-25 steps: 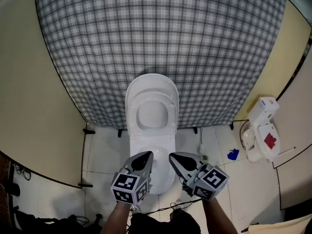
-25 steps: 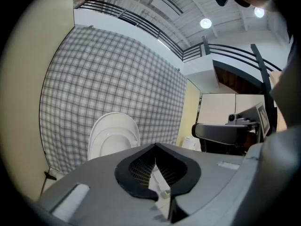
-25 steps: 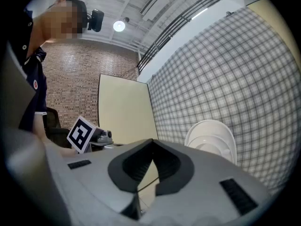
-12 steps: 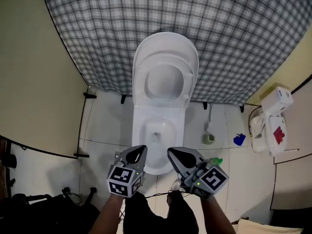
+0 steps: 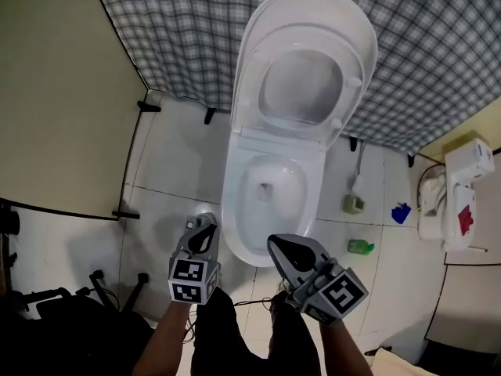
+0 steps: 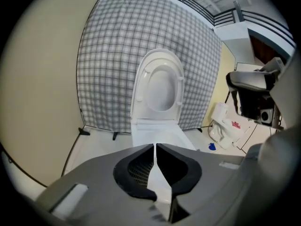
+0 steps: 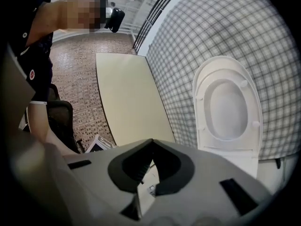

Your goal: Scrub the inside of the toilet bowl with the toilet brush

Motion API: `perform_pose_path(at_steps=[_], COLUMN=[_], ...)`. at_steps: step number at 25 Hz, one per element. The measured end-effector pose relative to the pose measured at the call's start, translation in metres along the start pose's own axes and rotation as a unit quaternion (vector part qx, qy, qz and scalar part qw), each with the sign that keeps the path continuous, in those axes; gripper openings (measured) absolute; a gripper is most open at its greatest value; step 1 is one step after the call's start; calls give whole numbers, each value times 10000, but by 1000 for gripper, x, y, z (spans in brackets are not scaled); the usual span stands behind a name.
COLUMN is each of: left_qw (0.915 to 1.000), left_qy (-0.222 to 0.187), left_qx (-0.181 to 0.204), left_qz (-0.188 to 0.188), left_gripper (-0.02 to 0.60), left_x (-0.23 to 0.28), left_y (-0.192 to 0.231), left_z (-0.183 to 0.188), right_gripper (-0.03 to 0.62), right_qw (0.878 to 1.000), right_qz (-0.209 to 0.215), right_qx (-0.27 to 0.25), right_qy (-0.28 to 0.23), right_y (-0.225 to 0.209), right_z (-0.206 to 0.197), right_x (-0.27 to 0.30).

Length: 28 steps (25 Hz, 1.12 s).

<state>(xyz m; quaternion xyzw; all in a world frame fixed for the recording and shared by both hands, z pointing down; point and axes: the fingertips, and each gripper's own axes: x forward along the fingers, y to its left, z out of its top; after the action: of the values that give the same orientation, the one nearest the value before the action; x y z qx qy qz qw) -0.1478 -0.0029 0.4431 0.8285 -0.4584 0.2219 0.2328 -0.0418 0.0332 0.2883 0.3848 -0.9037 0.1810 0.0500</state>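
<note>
The white toilet [image 5: 232, 218] stands with lid and seat [image 5: 301, 84] raised, its bowl open below them. The toilet brush [image 5: 354, 202] sits in its holder on the floor right of the bowl, handle leaning up toward the wall. My left gripper [image 5: 207, 225] hangs over the floor by the bowl's left front; its jaws have just been opening to a thin slit, with nothing between them [image 6: 155, 146]. My right gripper [image 5: 275, 244] is at the bowl's front rim, shut and empty [image 7: 150, 141]. Both gripper views face the raised seat [image 6: 160, 86] [image 7: 228, 105].
A checked curtain [image 5: 180, 30] hangs behind the toilet and a beige panel [image 5: 55, 92] stands at the left. A green bottle [image 5: 360, 247], a blue item [image 5: 401, 212] and a white unit [image 5: 462, 202] lie right. Black gear [image 5: 70, 304] sits lower left. A person [image 7: 37, 46] stands behind.
The head view has dropped and closed in, so the toilet looks larger. Both grippers have come down; the left one has shifted left, off the bowl's front to its side.
</note>
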Motion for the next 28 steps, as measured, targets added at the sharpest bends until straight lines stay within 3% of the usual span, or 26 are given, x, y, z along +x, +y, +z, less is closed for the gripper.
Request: perform_pose_path(at_steps=[6,9,13,21,28], left_qw=[9966,9936,9882,9766,9690], left_qy=[551,793,1241,1902,2295], left_qx=[-214,-115,-61,-11,-345], left_qz=[570,800,891,1001,846], left_gripper=[98,140,242,287,293], left_x=[31,57,81,126,149], left_y=[49,80,110,150,159], left_z=[-64,-95,-142,-204,-243], right_gripper=[0,0,0,0,0], right_qw=[9996,9994,9988,9976,9971], right_qz=[100,155,254,346,266], right_qx=[212,221,359,534,645], right_qy=[172,196,191,274,309], right_y=[-3,-6,-9,-19,-28], right_z=[-34,-54,-74,-104,-117], right_x=[24,45,65,98,109])
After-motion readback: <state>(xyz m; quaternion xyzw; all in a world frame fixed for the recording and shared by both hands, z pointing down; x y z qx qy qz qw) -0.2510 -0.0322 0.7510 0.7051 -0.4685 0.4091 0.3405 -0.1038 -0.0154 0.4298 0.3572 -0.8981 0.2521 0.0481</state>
